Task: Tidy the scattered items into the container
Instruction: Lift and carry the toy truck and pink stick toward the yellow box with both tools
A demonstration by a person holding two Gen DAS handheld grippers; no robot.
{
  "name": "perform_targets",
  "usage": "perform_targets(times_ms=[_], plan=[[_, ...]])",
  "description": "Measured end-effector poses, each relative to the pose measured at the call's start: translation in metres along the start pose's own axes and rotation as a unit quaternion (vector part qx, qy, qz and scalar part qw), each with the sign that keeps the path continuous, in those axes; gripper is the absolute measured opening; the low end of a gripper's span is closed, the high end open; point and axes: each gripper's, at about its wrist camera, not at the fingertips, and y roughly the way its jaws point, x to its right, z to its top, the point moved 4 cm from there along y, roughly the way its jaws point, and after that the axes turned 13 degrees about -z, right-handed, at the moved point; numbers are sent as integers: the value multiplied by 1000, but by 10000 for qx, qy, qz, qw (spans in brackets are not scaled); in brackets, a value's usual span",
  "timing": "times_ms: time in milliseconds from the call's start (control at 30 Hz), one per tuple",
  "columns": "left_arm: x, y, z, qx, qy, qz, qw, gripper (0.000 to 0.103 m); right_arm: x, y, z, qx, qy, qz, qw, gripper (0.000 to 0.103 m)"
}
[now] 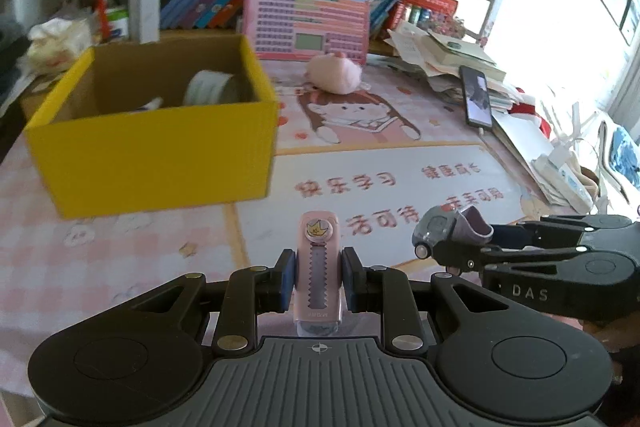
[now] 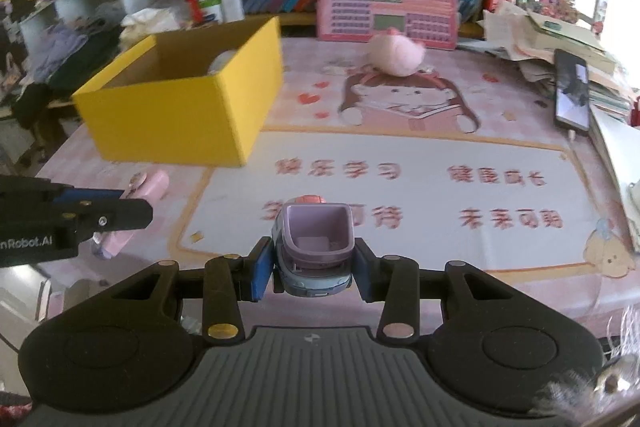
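Both items are held clear of the tabletop [image 1: 400,163], presumably for transfer into the yellow box [image 1: 160,147], which stands ahead and to the left with a tape roll [image 1: 212,87] already inside. The left hand-held gripper [image 1: 319,281] is closed to the width of the pink correction-tape dispenser [image 1: 319,267], pads gripping its sides. The right hand-held gripper [image 2: 314,267] is closed narrowly on the toy car [image 2: 314,251], clamping its flanks. A pink plush [image 2: 396,55] lies farther back.

Left gripper [image 1: 319,277]: black linkage arms, brass-coloured pivot discs, blue finger pads [image 1: 289,279], ribbed grey base with crosshair mark. Right gripper [image 2: 313,269]: identical build; white "DAS" lettering along its side.
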Motion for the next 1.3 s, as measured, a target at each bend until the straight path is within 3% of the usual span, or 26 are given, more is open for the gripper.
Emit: perform_targets(times_ms=[367,833,1100,1300], plan=[[-39,-40,-24,76,-314,319,9990,23,-67,-10,-4,33,-523,466,9975,39],[-81,-72,-27,328,-663,653,9951,23,-123,-6,9,189,-1028,901,9904,39],[-95,-80,-17,559,-822,839,9915,23,-140,-1,25,397,-1324,1137,9839,39],[-108,-81,7,914,-886,993,9869,23,-144,5,51,643,-1490,1240,9789,39]])
